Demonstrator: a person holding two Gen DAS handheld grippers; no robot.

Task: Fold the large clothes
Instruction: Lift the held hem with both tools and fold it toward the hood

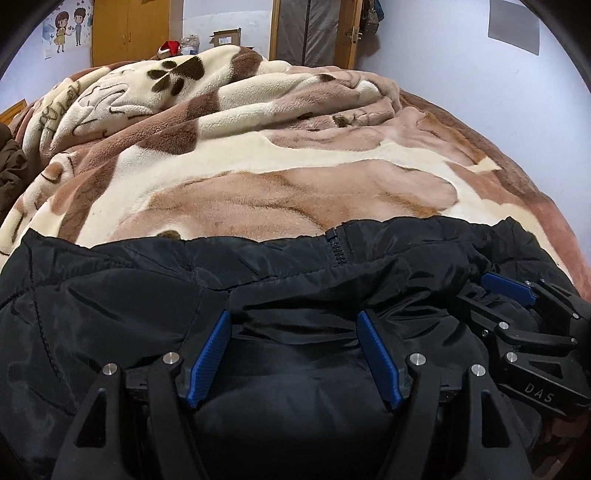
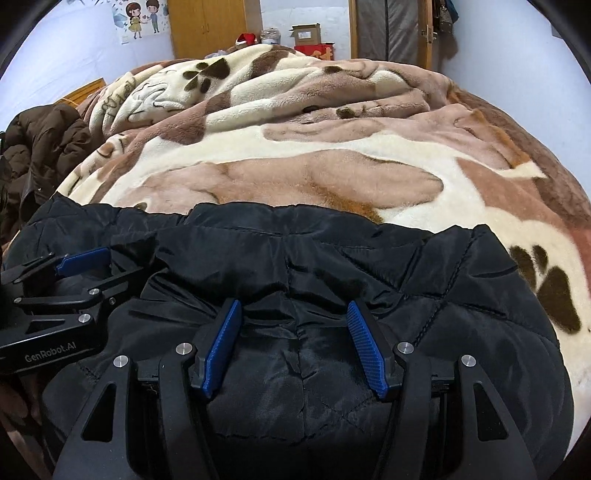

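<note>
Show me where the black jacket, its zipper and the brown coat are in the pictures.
black jacket (image 2: 424,295): right wrist view, quilted panel.
zipper (image 1: 338,247): left wrist view, teeth at the jacket's far edge.
brown coat (image 2: 48,147): right wrist view, puffy folds at left.

place: home bedroom, likely | cues: bed blanket (image 1: 280,177), wooden wardrobe (image 2: 214,26)

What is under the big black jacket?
The black jacket lies on a fluffy blanket with brown paw prints, which shows all around its far edge. Whatever is beneath the jacket's middle is covered, so it can't be seen.
</note>
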